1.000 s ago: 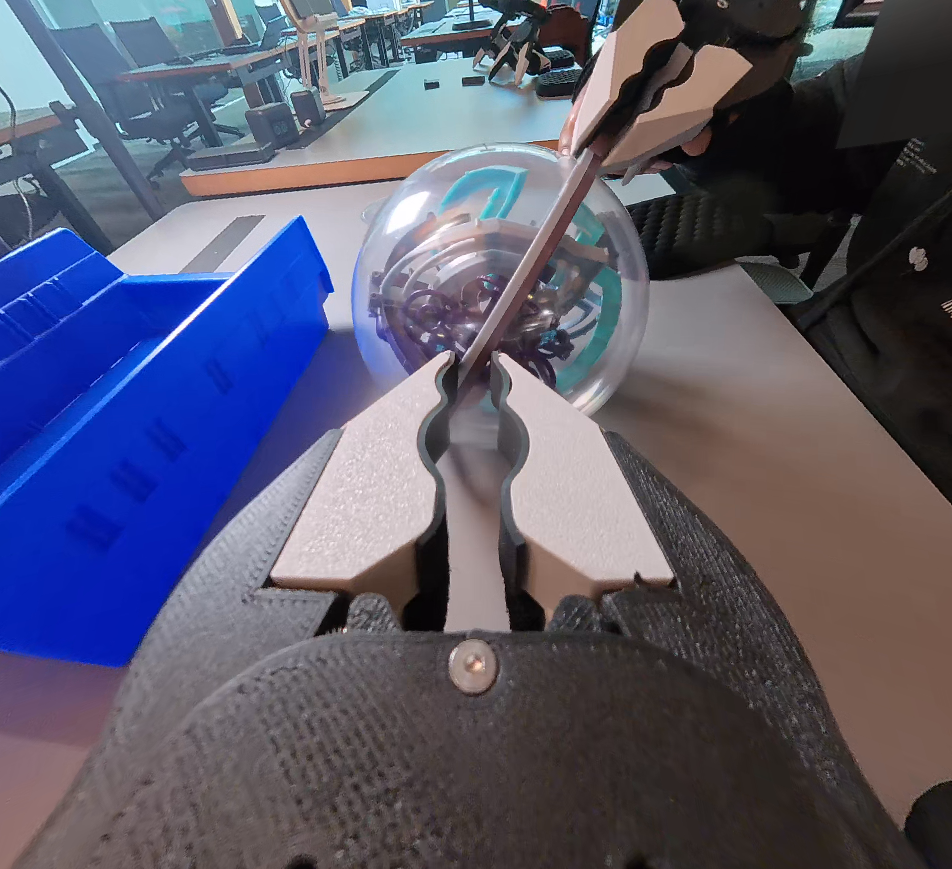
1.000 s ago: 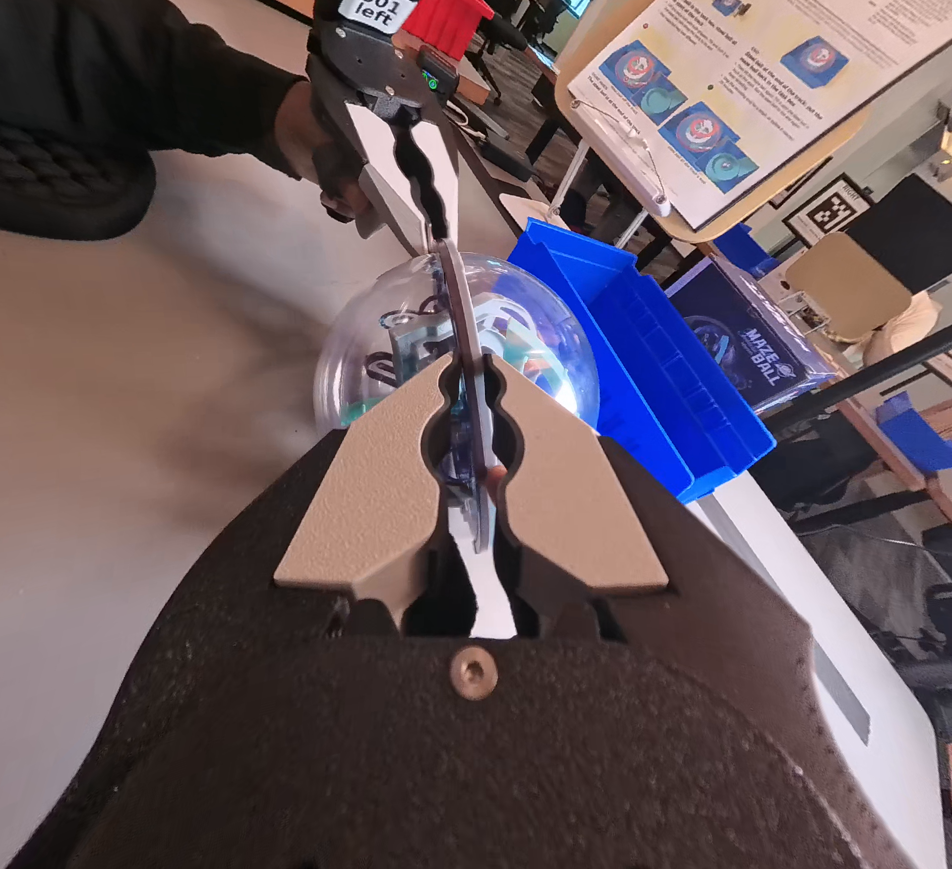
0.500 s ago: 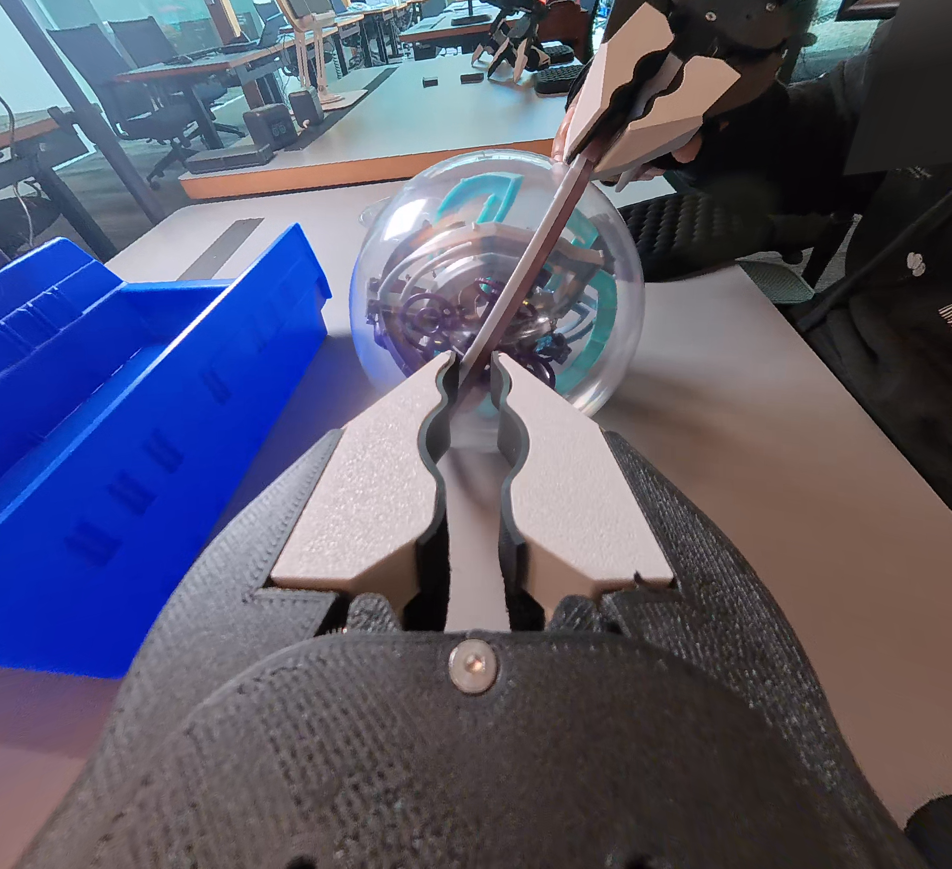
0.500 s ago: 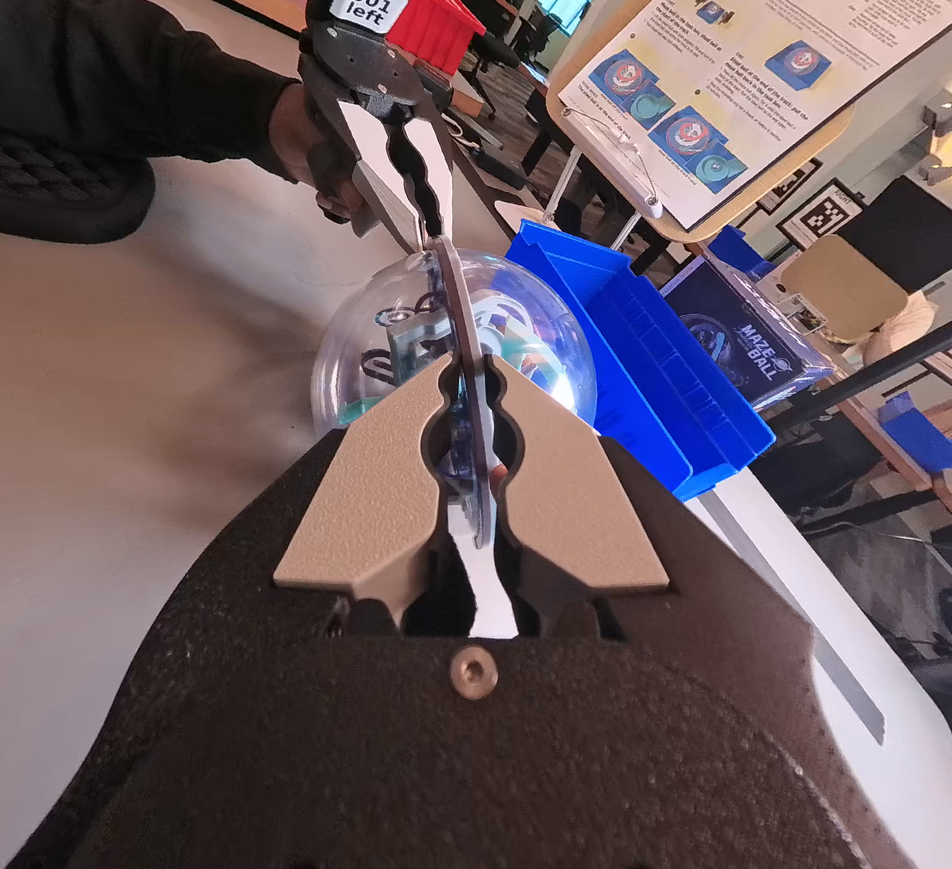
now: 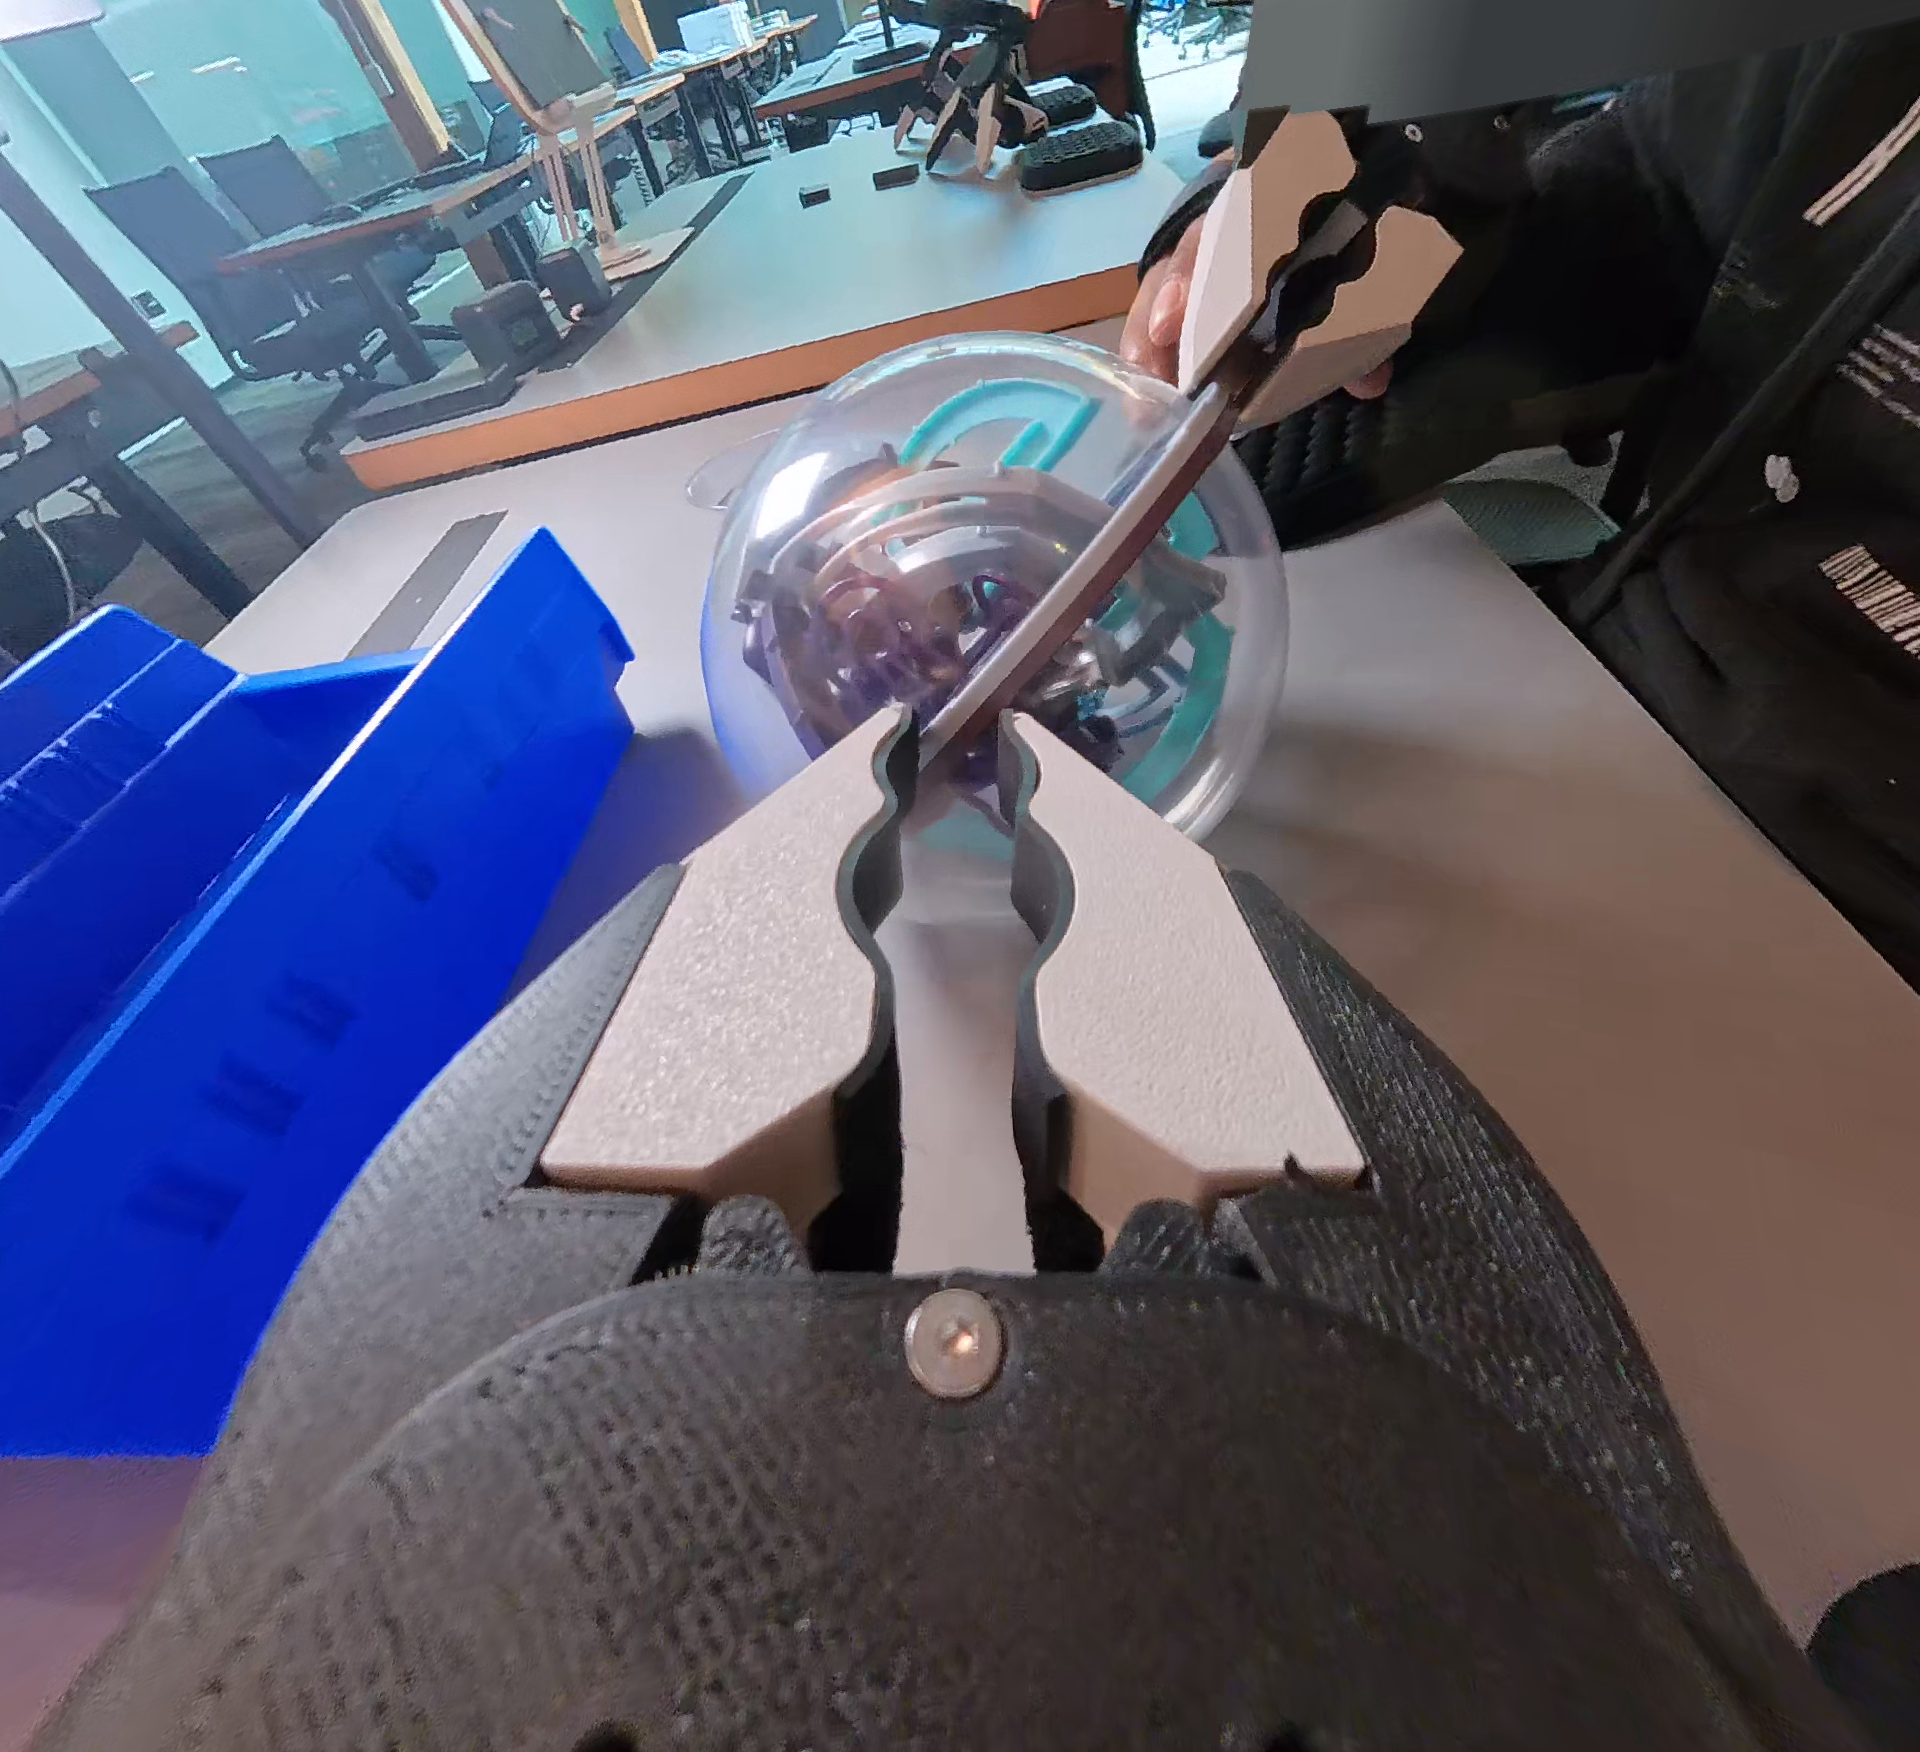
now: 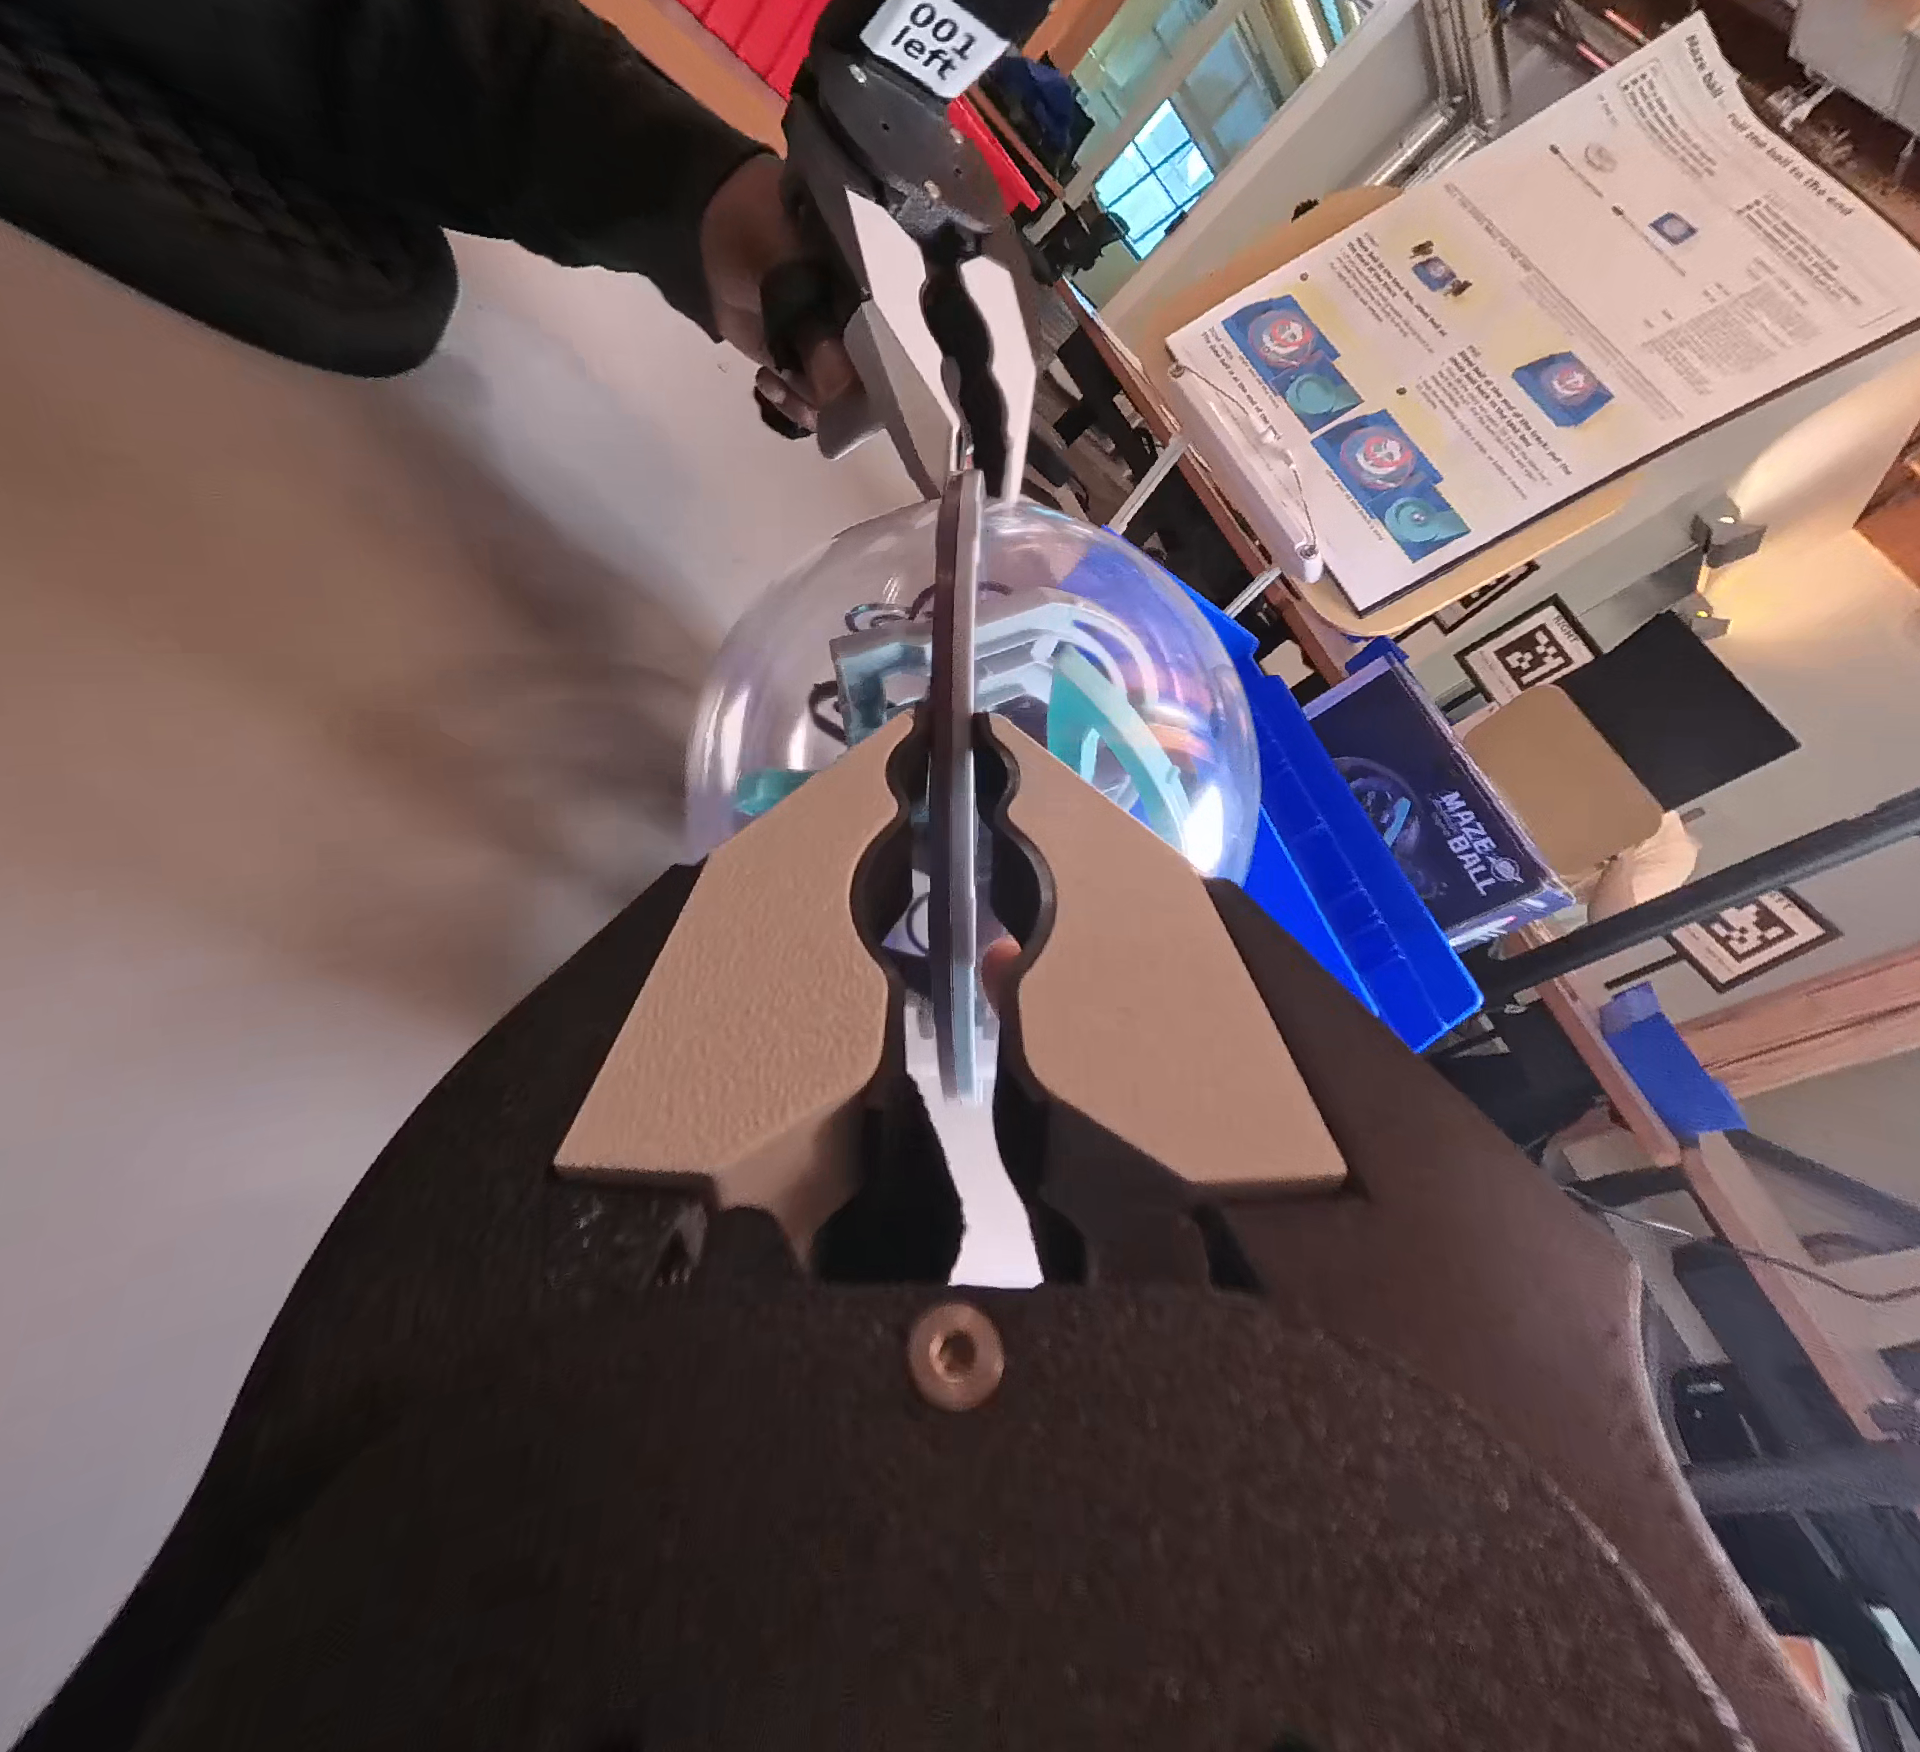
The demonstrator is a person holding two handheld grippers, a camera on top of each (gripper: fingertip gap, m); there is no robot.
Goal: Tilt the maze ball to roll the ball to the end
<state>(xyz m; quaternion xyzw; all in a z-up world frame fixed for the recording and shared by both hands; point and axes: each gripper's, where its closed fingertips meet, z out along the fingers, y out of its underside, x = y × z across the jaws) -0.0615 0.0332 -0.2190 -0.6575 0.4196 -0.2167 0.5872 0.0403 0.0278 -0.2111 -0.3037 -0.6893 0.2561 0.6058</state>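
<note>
the maze ball sat at centre frame, its dark rim band slanting from lower left to upper right. it hung above a grey table, a blue bin at left, office desks behind. you pinched the band narrowly with your left gripper and right gripper at opposite ends.

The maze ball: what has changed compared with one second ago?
The maze ball has been tipped: in the right wrist view the room now leans. Both hand-held grippers, left and right, stay shut on its flat ring. The blue bin has not moved.
</note>
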